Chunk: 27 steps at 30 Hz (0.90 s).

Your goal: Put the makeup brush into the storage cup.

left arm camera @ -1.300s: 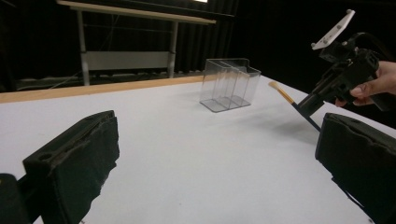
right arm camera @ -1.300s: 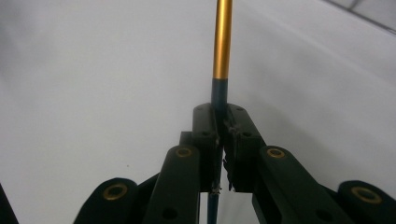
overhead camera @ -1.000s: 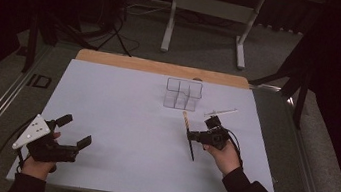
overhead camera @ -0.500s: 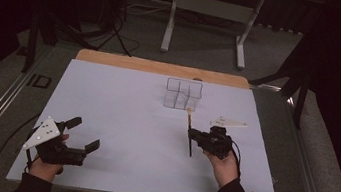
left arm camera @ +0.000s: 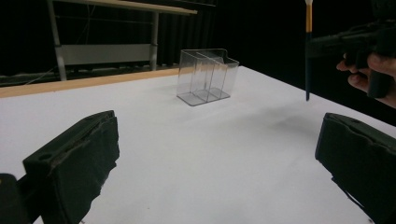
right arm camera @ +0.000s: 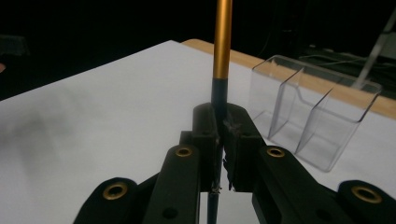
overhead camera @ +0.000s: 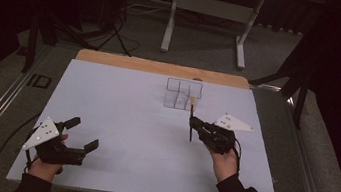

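Table [overhead camera: 119,119] top white, wooden far edge, dark room behind. Right tool [overhead camera: 194,123] grips a paintbrush [overhead camera: 191,116] near the clear organizer [overhead camera: 183,94]. Left tool [overhead camera: 83,134] open, empty.

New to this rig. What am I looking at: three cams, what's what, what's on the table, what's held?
A person holds a hand-held gripper in each hand; there is no robot arm. The high view looks down on the white table. The other two cameras ride on the grippers and look along their black jaws. On the table stands a clear divided holder. The right hand-held gripper is shut on a paintbrush, held upright above the table near the holder. The left hand-held gripper is open and holds nothing.
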Motion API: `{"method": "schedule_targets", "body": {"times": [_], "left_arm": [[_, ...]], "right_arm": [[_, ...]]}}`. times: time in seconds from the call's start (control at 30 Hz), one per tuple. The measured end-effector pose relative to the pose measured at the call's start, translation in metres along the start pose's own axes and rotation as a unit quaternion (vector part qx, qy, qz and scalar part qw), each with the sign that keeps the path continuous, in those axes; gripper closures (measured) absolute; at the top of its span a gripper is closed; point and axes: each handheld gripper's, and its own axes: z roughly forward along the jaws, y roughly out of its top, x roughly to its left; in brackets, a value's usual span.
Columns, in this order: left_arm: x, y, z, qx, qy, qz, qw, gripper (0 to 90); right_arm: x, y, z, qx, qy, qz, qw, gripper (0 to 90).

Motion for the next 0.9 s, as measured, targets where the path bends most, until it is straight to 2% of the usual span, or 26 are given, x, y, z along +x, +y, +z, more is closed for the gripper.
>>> {"method": "schedule_targets", "body": {"times": [0.17,0.43,0.57,0.83,0.9], "left_arm": [[0.001,-0.002,0.000,0.002,0.005,-0.001,1.0000,0.0],[0.003,-0.006,-0.001,0.002,0.010,-0.003,0.9999,0.0],[0.004,-0.006,-0.002,0.004,0.011,-0.001,0.9999,0.0],[0.004,-0.007,-0.002,0.002,0.010,-0.004,0.9999,0.0],[0.004,-0.007,-0.002,0.002,0.010,-0.004,0.9999,0.0]], "right_arm": [[-0.006,0.010,0.004,-0.022,-0.005,-0.005,0.9997,83.6],[-0.010,0.026,0.014,-0.033,-0.025,-0.019,0.9989,83.6],[-0.014,0.034,0.019,-0.046,-0.030,-0.017,0.9984,83.6],[-0.022,0.050,0.030,-0.063,-0.054,-0.024,0.9962,83.6],[-0.024,0.053,0.031,-0.065,-0.052,-0.020,0.9963,83.6]]}}
